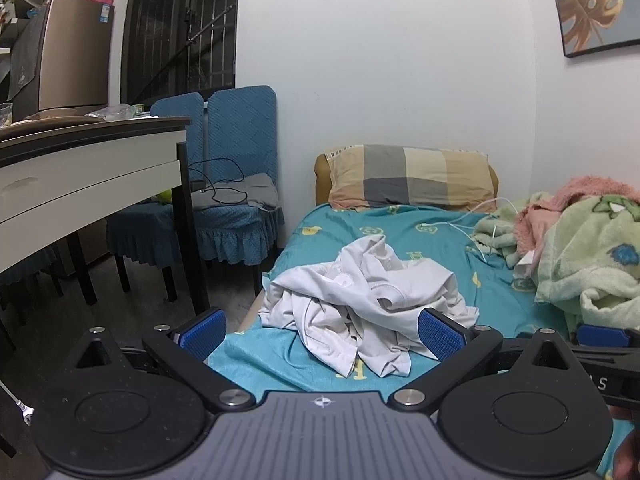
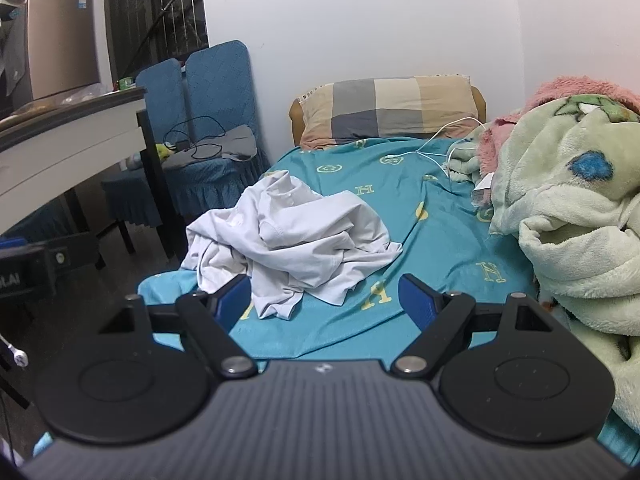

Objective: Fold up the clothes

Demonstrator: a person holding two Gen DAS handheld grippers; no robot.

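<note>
A crumpled white shirt [image 1: 364, 300] lies in a heap on the teal bed sheet [image 1: 432, 236], near the bed's left edge. My left gripper [image 1: 322, 334] hovers just short of the heap, open, its blue pads [image 1: 442, 336] spread wide with nothing between them. In the right wrist view the same shirt [image 2: 296, 240] lies ahead and slightly left on the sheet [image 2: 436, 220]. My right gripper [image 2: 324, 306] is open too, above the sheet in front of the shirt, holding nothing. A collar with buttons shows at the heap's far side.
A checked pillow [image 1: 408, 178] lies at the head of the bed. A bunched green and pink blanket [image 2: 568, 208] fills the bed's right side, with a white cable [image 2: 436, 148] beside it. Left of the bed stand blue-covered chairs [image 1: 236, 184] and a white table [image 1: 88, 168].
</note>
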